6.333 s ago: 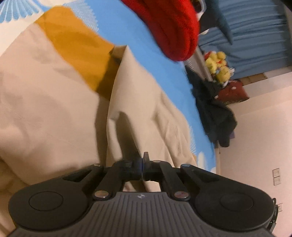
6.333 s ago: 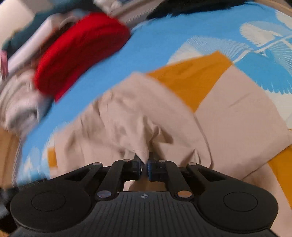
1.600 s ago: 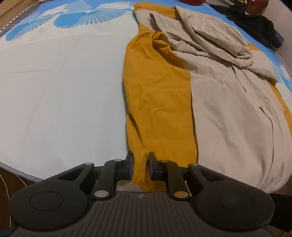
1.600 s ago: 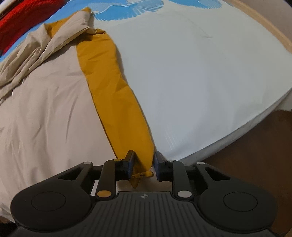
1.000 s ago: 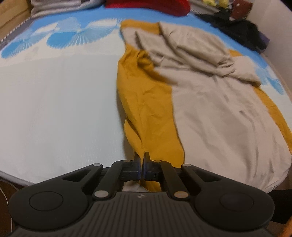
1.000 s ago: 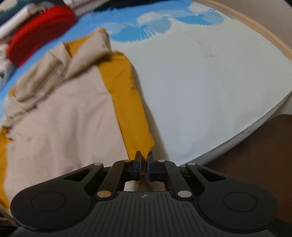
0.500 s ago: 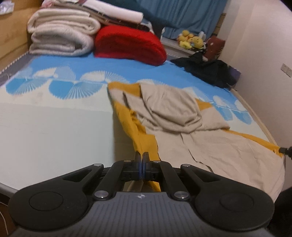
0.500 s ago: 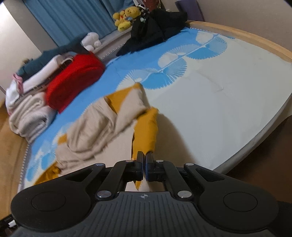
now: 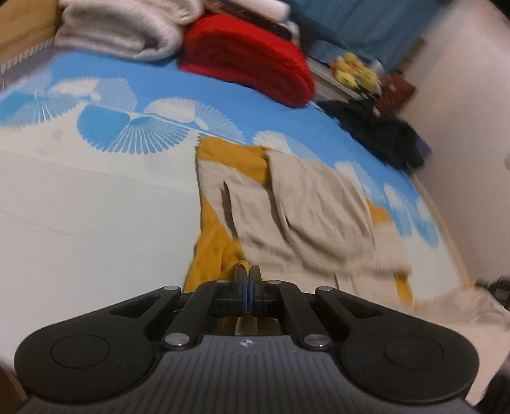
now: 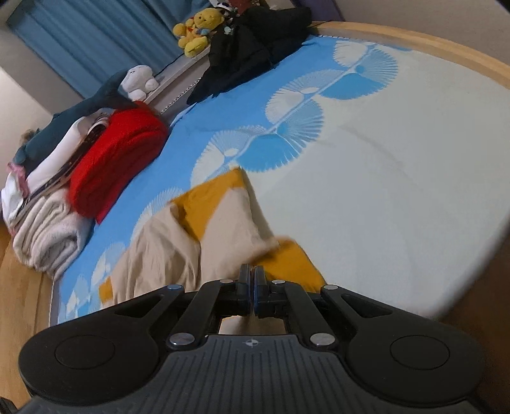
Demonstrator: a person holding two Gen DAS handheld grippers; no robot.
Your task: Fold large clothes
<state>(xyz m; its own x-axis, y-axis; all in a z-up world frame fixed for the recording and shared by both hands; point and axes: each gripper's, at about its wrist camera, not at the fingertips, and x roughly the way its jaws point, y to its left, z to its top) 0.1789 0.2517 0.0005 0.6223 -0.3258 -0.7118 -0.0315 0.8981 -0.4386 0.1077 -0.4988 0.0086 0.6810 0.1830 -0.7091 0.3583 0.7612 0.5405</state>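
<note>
A large beige garment with mustard-yellow side panels [image 9: 306, 216] lies on the bed, its far part bunched in folds. My left gripper [image 9: 247, 277] is shut on the garment's near mustard edge, which is lifted off the bed. In the right wrist view the same garment [image 10: 178, 251] rises toward me, and my right gripper [image 10: 253, 277] is shut on its other near mustard corner. The cloth under both grippers is hidden by their bodies.
The bed sheet [image 10: 366, 178] is white with blue fan prints. A red folded blanket [image 9: 248, 70], beige towels [image 9: 118, 28] and stacked laundry sit at the bed's far end. Dark clothes [image 10: 251, 41] and yellow plush toys [image 10: 193, 32] lie beyond. A wooden bed rim [image 10: 414, 41] runs along the right.
Both grippers have risen and tilted up with the garment's near edge in them, so the cloth lifts off the bed. The far end of the room has come into view.
</note>
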